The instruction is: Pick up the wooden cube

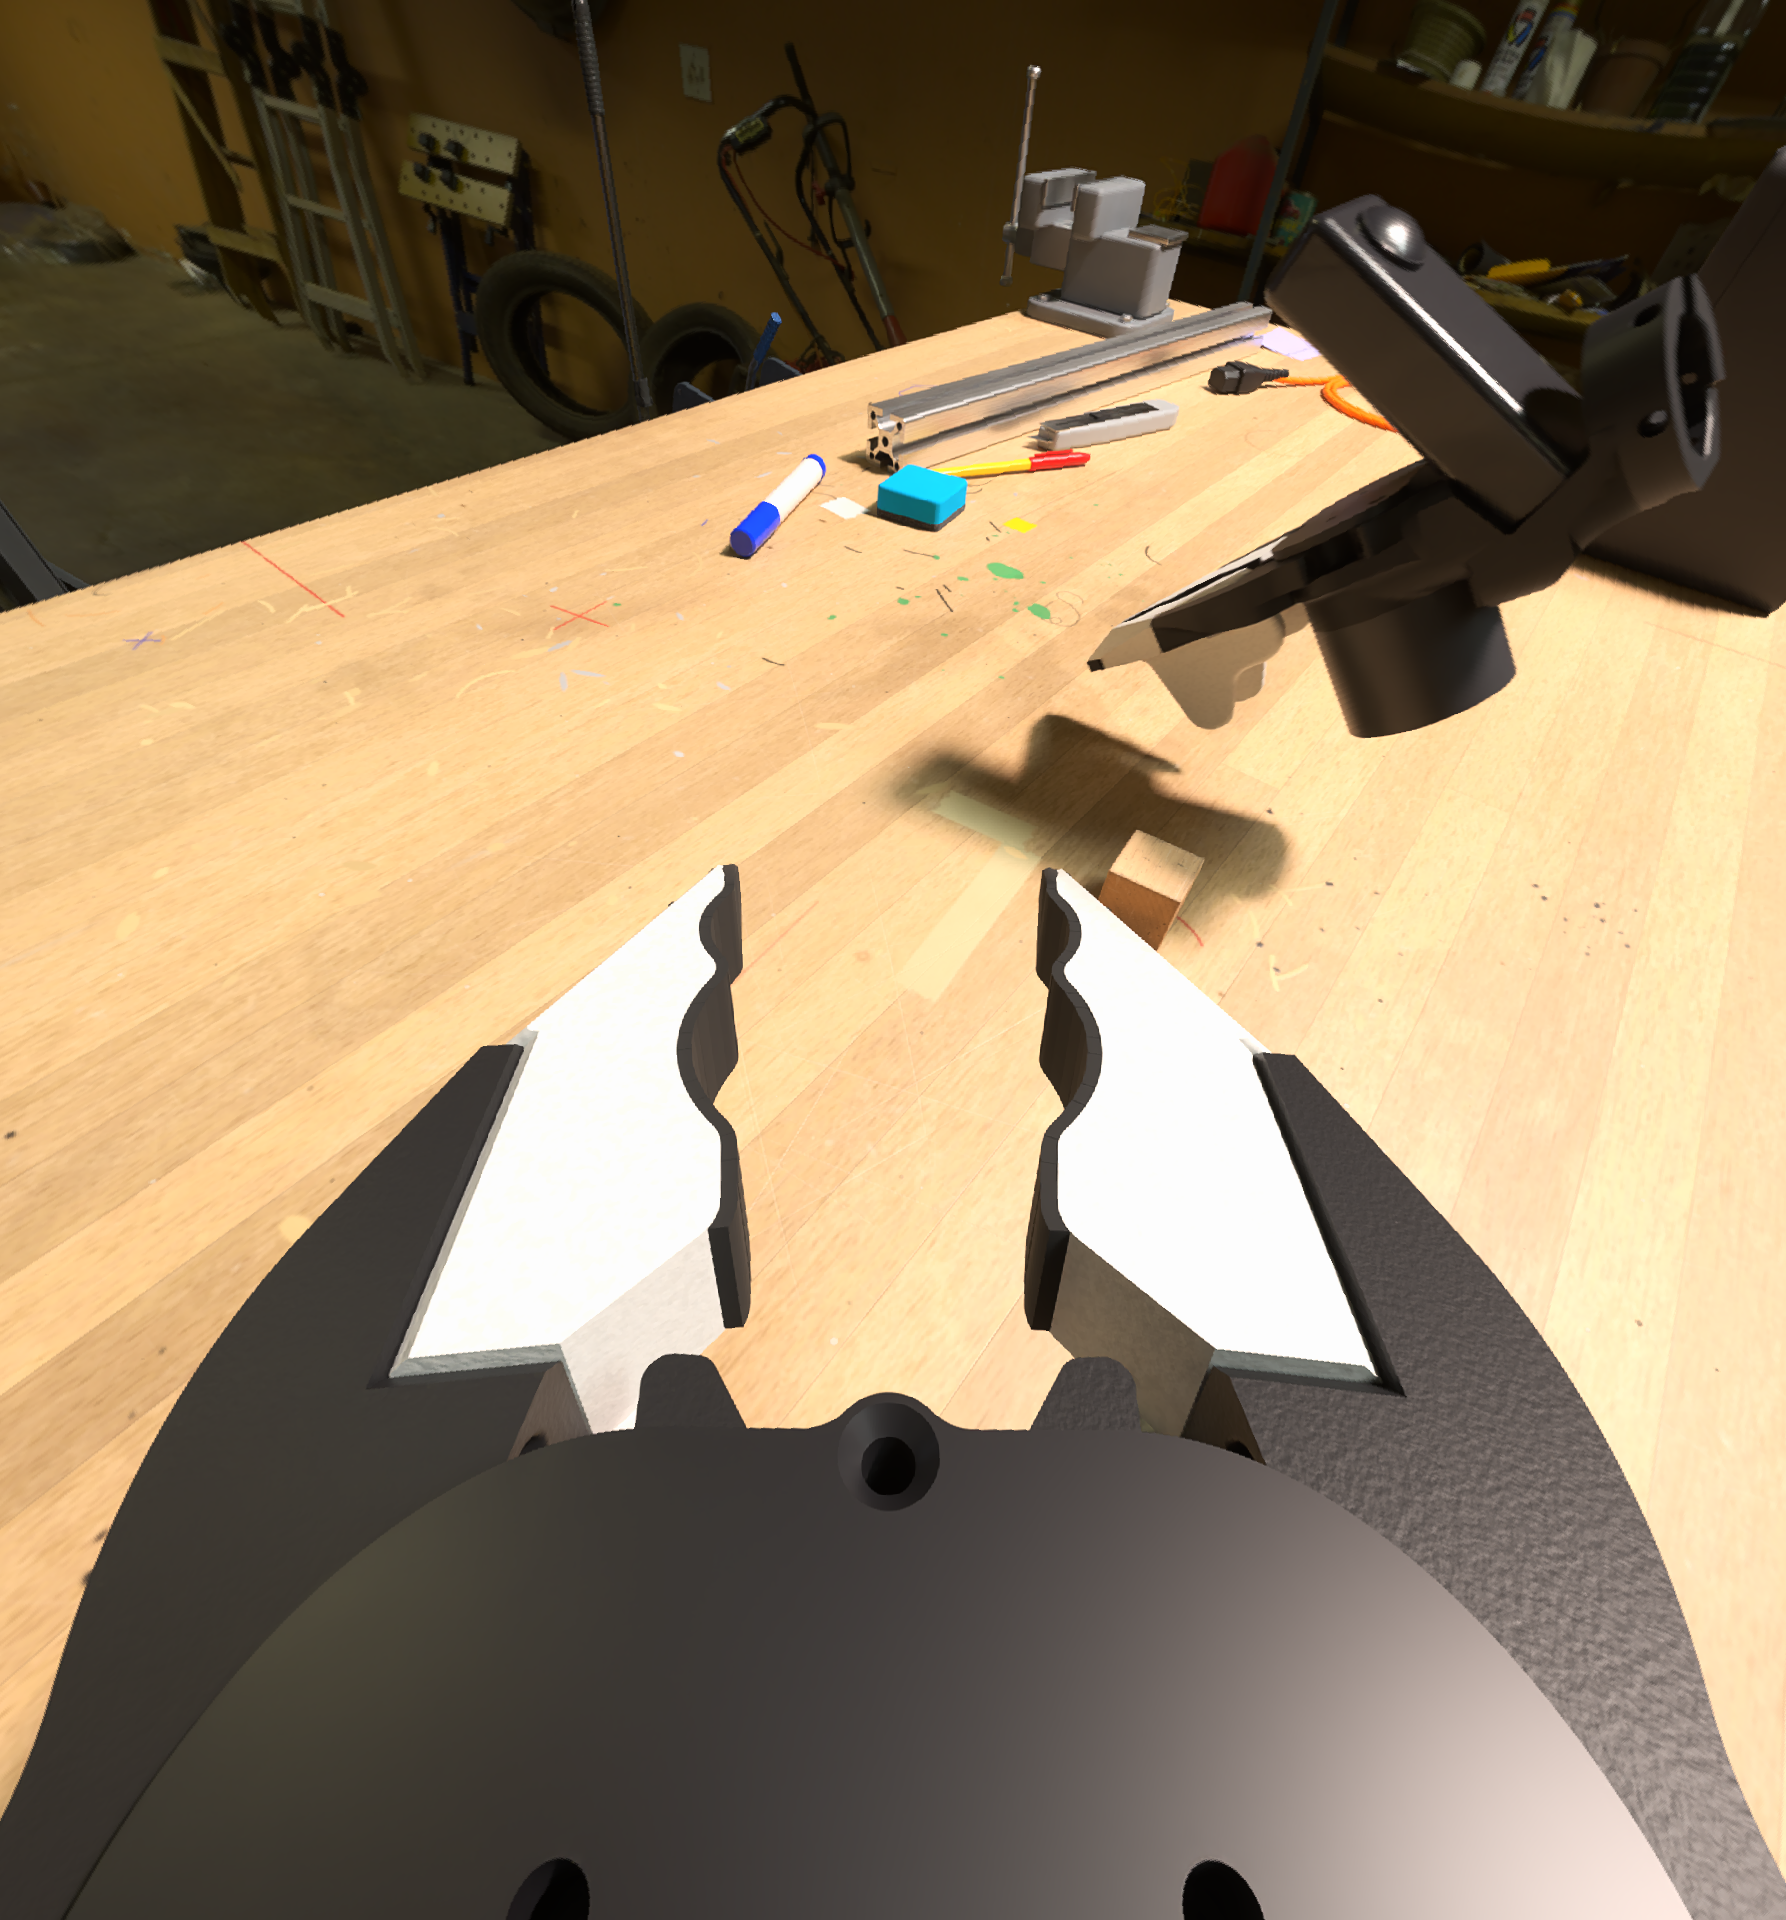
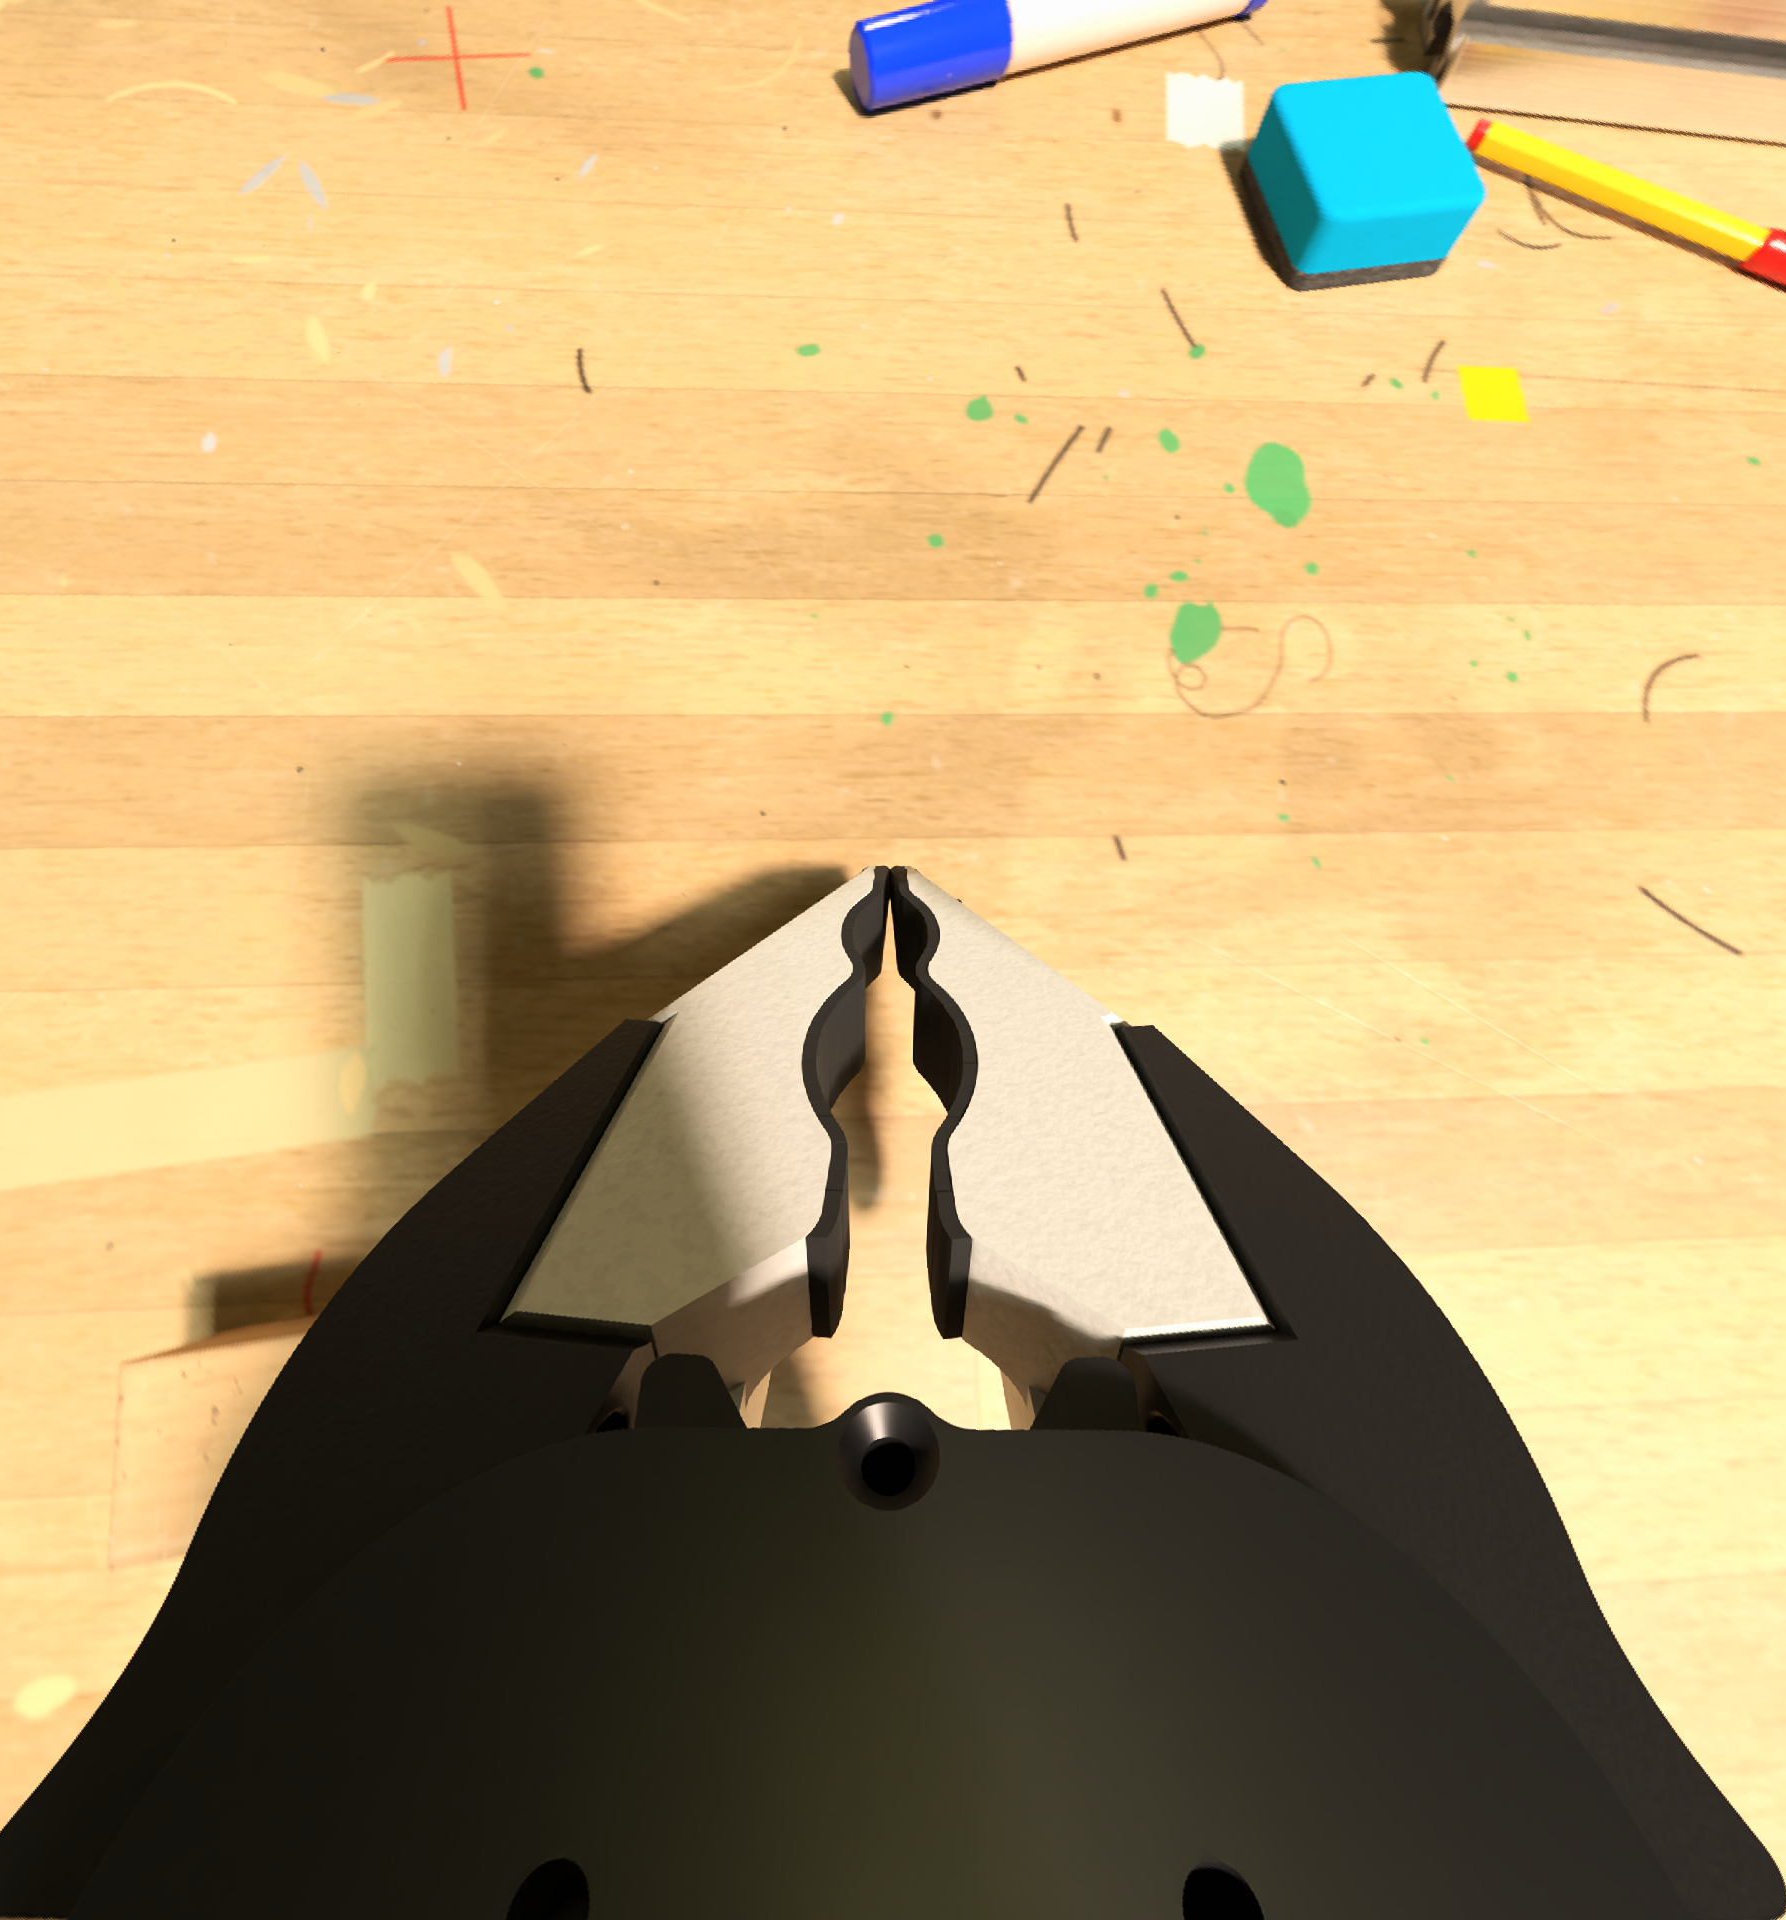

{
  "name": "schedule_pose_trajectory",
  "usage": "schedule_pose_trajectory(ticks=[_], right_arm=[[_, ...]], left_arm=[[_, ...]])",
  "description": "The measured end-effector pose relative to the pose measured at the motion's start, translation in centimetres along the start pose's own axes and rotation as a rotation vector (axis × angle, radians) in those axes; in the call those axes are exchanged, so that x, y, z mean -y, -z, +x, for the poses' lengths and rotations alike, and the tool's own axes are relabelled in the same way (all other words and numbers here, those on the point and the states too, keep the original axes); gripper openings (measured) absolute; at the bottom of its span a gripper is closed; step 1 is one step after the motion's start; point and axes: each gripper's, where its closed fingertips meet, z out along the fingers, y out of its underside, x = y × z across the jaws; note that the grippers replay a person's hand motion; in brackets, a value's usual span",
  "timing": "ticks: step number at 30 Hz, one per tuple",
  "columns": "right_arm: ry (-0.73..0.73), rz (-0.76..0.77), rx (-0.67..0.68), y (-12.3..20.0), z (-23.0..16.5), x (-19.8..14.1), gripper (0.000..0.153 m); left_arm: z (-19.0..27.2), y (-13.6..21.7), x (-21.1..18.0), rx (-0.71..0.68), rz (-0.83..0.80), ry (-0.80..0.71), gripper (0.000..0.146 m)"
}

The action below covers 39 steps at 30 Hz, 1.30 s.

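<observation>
Taking the small tan wooden cube [image 1: 1151, 883] as the landmark and reading from the left: far to its upper left on the pale plank workbench [image 1: 349, 883] lies a white marker with a blue cap [image 1: 777, 506], then a turquoise block eraser with a dark felt base [image 1: 921, 496], a yellow and red pencil [image 1: 1019, 463] and a long grey aluminium rail [image 1: 1065, 376], all well apart from the cube and seemingly no part of the job.

Nearer, the left gripper [image 1: 887, 883] hangs above the bench with its white fingers [image 1: 598, 1122] spread wide and empty. The cube sits on the bench just right of its right fingertip, partly hidden behind it, so a small shift rightward would probably be needed to straddle the cube.

Above and right of the cube hovers the right gripper [image 1: 1099, 659], tips pinched together on nothing, casting its shadow over the cube. In its own view the fingertips [image 2: 873, 883] meet, and the cube cannot be picked out with confidence there.
</observation>
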Motion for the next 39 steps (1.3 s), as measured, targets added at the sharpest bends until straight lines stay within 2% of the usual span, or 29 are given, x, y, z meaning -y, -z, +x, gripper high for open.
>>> schedule_pose_trajectory(ticks=[5, 8, 9, 11, 15, 18, 20, 21, 23, 24, 25, 29, 32, 39], right_arm=[[0.035, -0.003, 0.038, -1.4, -3.1, 1.0, 0.0], [0.165, 0.109, 0.237, -0.4, -8.2, 2.7, 0.0], [0.228, 0.111, 0.242, -0.1, -9.0, 2.9, 0.0], [0.321, 0.126, 0.188, 0.7, -9.6, 3.6, 0.0], [0.341, 0.198, 0.155, 2.8, -9.2, 5.2, 0.0], [0.393, 0.211, 0.213, 4.2, -9.4, 5.2, 0.0], [0.518, 0.219, 0.296, 5.2, -10.2, 4.6, 0.003], [0.622, 0.216, 0.371, 5.8, -10.9, 3.8, 0.011], [0.869, 0.17, 0.531, 6.8, -11.8, 1.3, 0.036], [0.962, 0.122, 0.568, 6.9, -11.7, 0.1, 0.048], [1.04, 0.059, 0.576, 6.9, -11.4, -1.0, 0.052], [1.242, -0.129, 0.613, 6.9, -10.7, -3.7, 0.057], [1.355, -0.161, 0.638, 7.2, -10.9, -4.4, 0.06], [1.512, -0.234, 0.68, 7.4, -10.9, -6.1, 0.066]], left_arm=[[-0.5, 0.3, 0.1, 0.016, -0.007, -0.01, 0.057], [-0.8, 0.6, 0.1, 0.016, -0.005, -0.005, 0.057], [-0.9, 0.6, 0.1, 0.019, -0.003, -0.006, 0.057], [-1.1, 0.6, 0.0, 0.024, -0.006, -0.006, 0.057], [-1.4, 0.7, -0.3, 0.018, -0.024, -0.009, 0.057], [-1.6, 0.9, -0.3, 0.026, -0.024, -0.016, 0.056], [-1.7, 0.9, -0.3, 0.026, -0.025, -0.018, 0.056], [-1.7, 1.0, -0.4, 0.026, -0.027, -0.019, 0.056], [-1.8, 1.0, -0.5, 0.027, -0.033, -0.02, 0.056], [-1.9, 1.1, -0.5, 0.027, -0.033, -0.02, 0.056], [-1.8, 1.1, -0.5, 0.024, -0.032, -0.02, 0.055], [-1.8, 0.9, -0.9, 0.009, -0.045, -0.02, 0.054], [-1.7, 0.8, -1.2, 0.001, -0.062, -0.021, 0.054], [-1.7, 0.8, -1.4, 0.002, -0.074, -0.028, 0.053]])
